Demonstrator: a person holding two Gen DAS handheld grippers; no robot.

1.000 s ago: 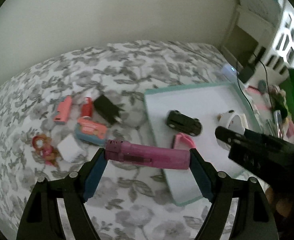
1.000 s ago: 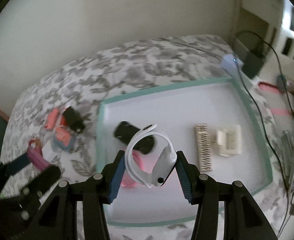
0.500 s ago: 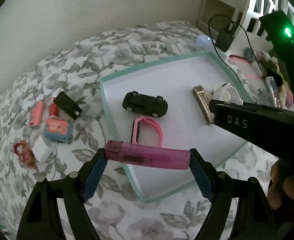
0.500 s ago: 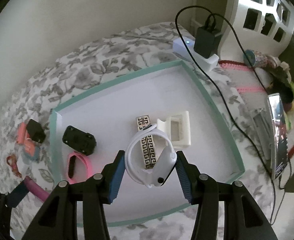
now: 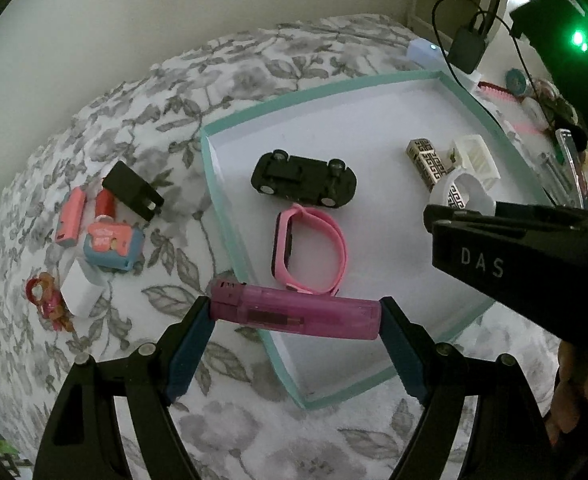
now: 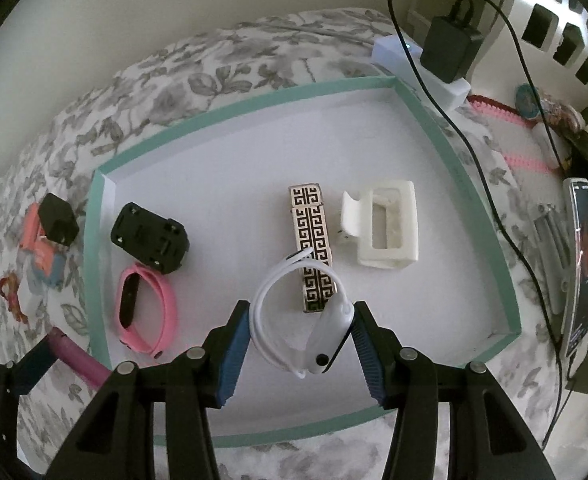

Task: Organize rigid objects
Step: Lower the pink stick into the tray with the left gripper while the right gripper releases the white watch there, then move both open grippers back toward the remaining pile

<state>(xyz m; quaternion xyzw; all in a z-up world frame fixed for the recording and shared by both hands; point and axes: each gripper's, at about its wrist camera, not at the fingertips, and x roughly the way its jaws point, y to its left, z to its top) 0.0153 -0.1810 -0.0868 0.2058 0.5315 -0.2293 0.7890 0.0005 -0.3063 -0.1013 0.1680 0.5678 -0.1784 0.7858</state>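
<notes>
My left gripper is clamped on a pink lighter over the tray's near-left rim. The right gripper pinches a white watch above the tray floor, right in front of a patterned lighter. Toy car, pink band and white clip sit inside. Floral bedspread underneath, charger far right.

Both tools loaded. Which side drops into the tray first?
Right, probably. The right tool holds the white band over the tray floor; the left tool's pink lighter hangs across the rim.
</notes>
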